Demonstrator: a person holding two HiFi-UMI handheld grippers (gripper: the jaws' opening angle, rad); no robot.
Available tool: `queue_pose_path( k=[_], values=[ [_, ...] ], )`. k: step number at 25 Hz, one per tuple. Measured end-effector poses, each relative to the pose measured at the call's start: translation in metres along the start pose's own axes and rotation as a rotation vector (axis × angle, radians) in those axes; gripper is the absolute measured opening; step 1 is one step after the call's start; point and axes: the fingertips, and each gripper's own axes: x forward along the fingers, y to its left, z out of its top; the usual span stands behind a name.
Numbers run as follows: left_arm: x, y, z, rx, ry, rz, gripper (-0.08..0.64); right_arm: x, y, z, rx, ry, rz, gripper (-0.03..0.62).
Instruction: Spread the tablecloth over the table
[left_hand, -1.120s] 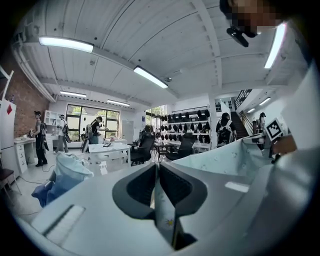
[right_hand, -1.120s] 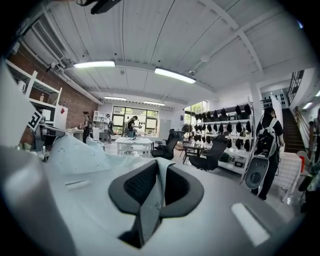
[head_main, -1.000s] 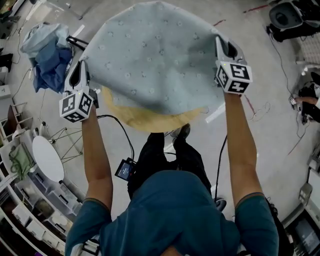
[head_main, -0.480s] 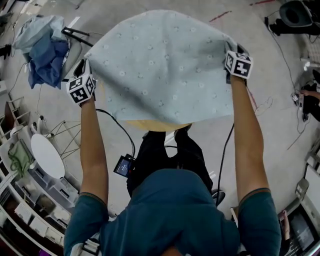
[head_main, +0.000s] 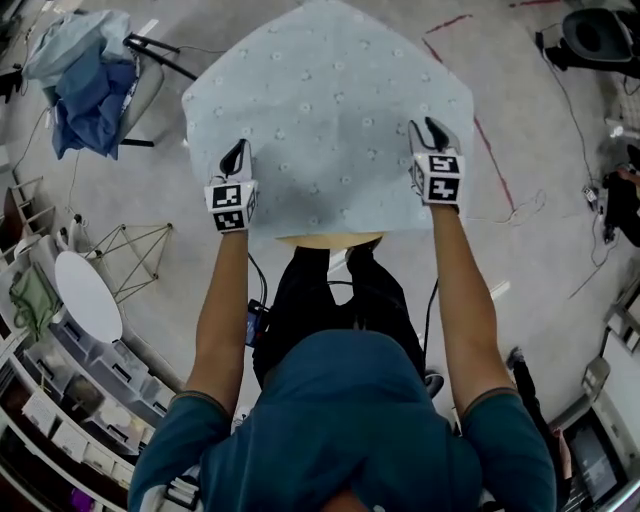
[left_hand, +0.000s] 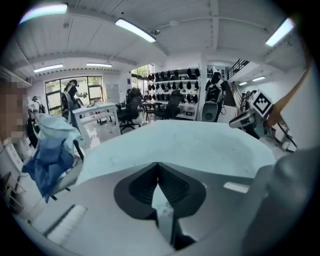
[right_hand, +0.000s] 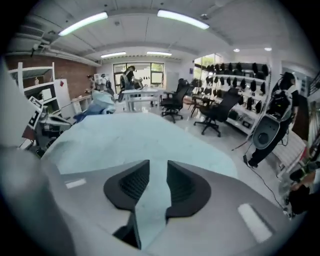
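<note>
Tablecloth (head_main: 330, 130), pale blue fabric with small scattered dots: lies spread flat, reaching forward from both grippers and across the span between them. Its near edge runs just behind the two marker cubes.

Surface (head_main: 325, 241), round with a tan top: almost wholly covered. Only a narrow tan arc shows below the cloth's near edge, between the two grippers and closer to the person.

Left gripper (head_main: 236, 150), grey with dark ribbed pads: sits over the near left part of the tablecloth, pointing forward and down. In the left gripper view its jaws (left_hand: 157, 167) meet at the tips, with a strip of pale blue cloth caught between them.

Right gripper (head_main: 428, 128), same make: sits over the near right part of the cloth, well apart from the left one. In the right gripper view its jaws (right_hand: 157, 175) stand apart and are opening. Cloth shows in the gap, and the pads do not press on it.

Heap of blue and pale garments (head_main: 85, 75) on a dark-framed chair: on the floor, well out to the left of the left gripper.

White oval side table (head_main: 88, 295): left of the left arm, behind the gripper.
</note>
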Motion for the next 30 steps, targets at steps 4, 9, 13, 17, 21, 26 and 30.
queue_pose_path(
  k=[4,9,13,17,21,26,30],
  values=[
    [0.011,-0.038,-0.037,-0.032,0.074,-0.078,-0.001,0.014,0.035,-0.065,-0.001,0.123,0.027,0.010],
    [0.003,-0.050,-0.046,0.044,0.077,-0.076,0.000,0.004,0.040,-0.073,-0.006,0.121,0.016,0.009],
    [-0.014,-0.056,-0.061,0.007,0.090,-0.062,0.000,-0.010,0.048,-0.091,0.001,0.123,0.011,0.009],
    [-0.030,-0.063,-0.074,0.000,0.099,-0.049,0.000,-0.025,0.056,-0.106,0.006,0.127,0.017,0.009],
    [-0.039,-0.065,-0.081,-0.022,0.111,-0.033,0.000,-0.032,0.063,-0.114,-0.005,0.139,0.042,0.009],
    [-0.052,-0.074,-0.094,-0.016,0.137,-0.014,0.000,-0.045,0.074,-0.128,-0.028,0.164,0.077,0.009],
    [-0.057,-0.079,-0.101,0.013,0.155,0.003,0.000,-0.053,0.082,-0.137,-0.058,0.178,0.096,0.009]
  ],
)
